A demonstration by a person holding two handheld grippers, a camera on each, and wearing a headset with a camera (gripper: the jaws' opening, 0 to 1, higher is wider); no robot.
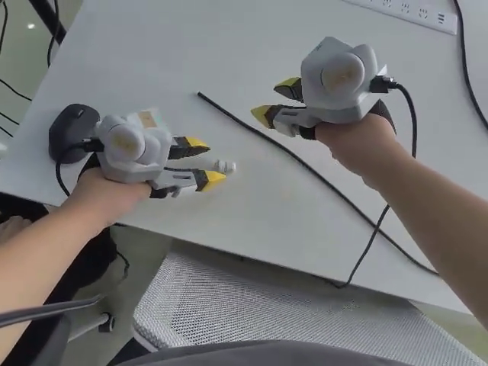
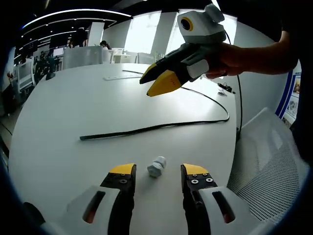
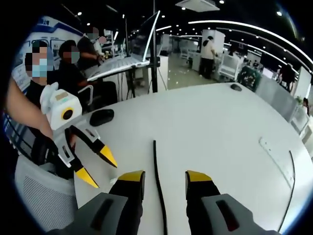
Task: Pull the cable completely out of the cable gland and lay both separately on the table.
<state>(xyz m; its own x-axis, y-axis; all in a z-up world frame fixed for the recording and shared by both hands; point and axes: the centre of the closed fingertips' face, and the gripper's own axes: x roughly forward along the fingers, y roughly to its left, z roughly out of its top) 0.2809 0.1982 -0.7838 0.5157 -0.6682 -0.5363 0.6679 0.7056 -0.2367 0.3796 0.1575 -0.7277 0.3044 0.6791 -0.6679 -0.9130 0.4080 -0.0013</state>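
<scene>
White gland, clear in left gripper view, lies between released left tongs; released right tongs hover over cable.

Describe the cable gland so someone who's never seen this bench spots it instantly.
Start at the white table and go to its near edge, just ahead of the open left gripper. The cable gland lies on the tabletop between that gripper's yellow-tipped jaws, touching neither. It is small, stubby and whitish, whereas the cable beyond it is long, thin and black.

Black cable, white gland, white table; yellow-tipped left tool, right tool.
</scene>
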